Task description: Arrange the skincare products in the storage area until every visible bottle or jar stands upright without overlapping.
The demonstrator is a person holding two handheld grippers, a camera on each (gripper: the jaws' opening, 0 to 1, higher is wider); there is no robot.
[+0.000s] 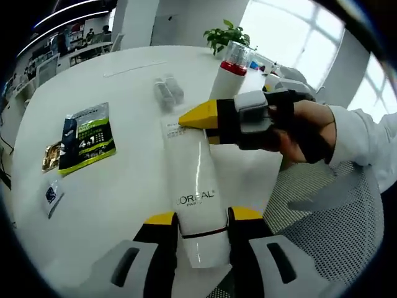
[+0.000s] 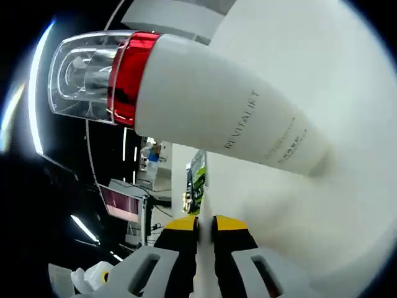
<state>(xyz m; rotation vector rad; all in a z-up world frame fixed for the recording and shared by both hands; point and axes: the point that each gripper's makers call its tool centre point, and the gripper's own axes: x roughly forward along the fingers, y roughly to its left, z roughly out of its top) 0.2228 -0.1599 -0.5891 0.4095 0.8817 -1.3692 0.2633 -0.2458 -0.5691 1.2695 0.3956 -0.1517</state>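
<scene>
The left gripper (image 1: 201,218) has its fingers (image 1: 162,220) closed on the capped lower end of a white L'Oreal tube (image 1: 193,180), so the far crimped end is free for the other tool. There the right gripper (image 1: 208,118) pinches that flat end, its fingers (image 2: 183,225) nearly together with only a thin edge between them in the right gripper view; the shared hold probably serves to raise the tube upright. A red-collared white bottle (image 1: 228,77) stands just beyond on the worktop (image 1: 124,198). Sachets (image 1: 88,136) lie well apart, leaving open room. The worktop edge runs near the left gripper.
</scene>
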